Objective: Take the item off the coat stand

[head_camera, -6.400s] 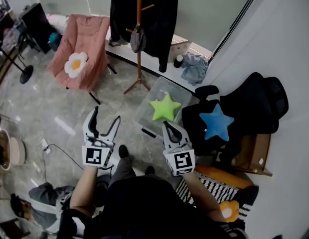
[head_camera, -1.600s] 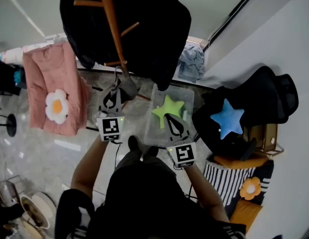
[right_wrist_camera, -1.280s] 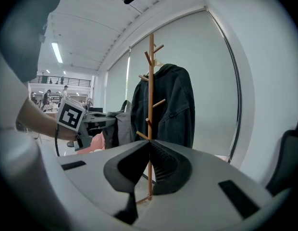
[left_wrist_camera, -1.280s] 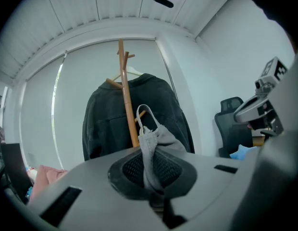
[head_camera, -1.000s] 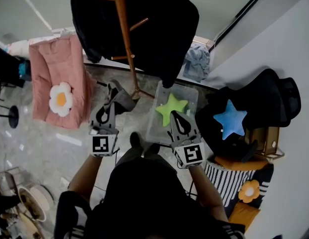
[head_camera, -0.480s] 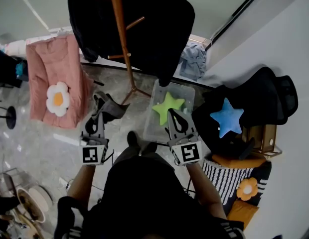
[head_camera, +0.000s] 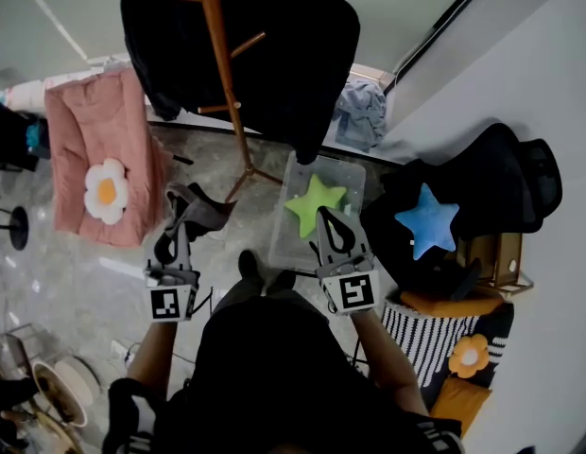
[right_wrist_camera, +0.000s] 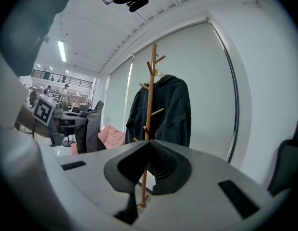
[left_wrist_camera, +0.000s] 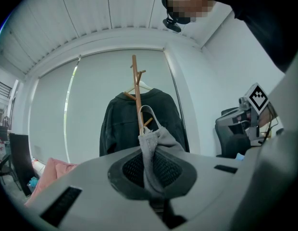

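Your left claw (head_camera: 182, 208) is clenched on the grey fabric item (left_wrist_camera: 150, 150). In the left gripper view the cloth is pinched between the two dark pads, and it rises from them in a crumpled fold with a pale loop strap on top. From the head view the item hangs at the claw's tip, toward 1 o'clock of your left hand. It is clear of the pegs of the wooden coat stand (head_camera: 222, 83) and close to the stand's splayed feet in the picture. The stand's pole runs from the floor up toward 12 o'clock. A black jacket (head_camera: 284, 55) is draped over its upper pegs and hangs down on the stand's right side.

Your right claw (head_camera: 323, 220) is clenched on nothing. In the right gripper view its pads meet at the tips, and only the distant stand and jacket show beyond them. In the head view this claw points to 12 o'clock over a clear plastic bin (head_camera: 282, 246) on the floor. A green star cushion (head_camera: 312, 201) lies in the bin, just past the claw's tip.

At 3 o'clock of the bin a blue star cushion (head_camera: 427, 220) rests on a black chair (head_camera: 506, 183). At 9 o'clock of the left claw a pink padded seat (head_camera: 85, 130) carries a white flower cushion (head_camera: 106, 190).
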Demonstrator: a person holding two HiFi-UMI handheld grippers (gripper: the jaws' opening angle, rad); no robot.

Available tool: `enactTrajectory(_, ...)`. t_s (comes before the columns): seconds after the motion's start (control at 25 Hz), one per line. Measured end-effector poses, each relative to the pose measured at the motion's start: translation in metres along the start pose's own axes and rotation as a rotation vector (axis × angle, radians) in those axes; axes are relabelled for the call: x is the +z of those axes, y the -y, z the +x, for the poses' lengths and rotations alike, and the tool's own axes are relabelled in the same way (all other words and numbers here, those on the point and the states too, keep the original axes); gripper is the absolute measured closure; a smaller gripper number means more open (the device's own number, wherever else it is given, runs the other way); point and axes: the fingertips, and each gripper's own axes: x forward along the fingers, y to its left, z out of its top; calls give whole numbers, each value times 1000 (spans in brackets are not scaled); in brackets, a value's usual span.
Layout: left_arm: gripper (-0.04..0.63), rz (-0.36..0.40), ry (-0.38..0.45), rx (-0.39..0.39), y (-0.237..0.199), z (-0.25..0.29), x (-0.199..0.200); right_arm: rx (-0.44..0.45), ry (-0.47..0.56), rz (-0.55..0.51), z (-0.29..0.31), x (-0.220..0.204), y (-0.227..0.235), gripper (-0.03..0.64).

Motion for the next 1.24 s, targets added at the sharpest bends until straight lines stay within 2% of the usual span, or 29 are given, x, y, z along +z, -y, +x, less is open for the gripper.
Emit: enactTrajectory(1.24, 569, -3, -9, 4, -1, 0, -8, -27, -55, -31, 6, -11, 6, 598)
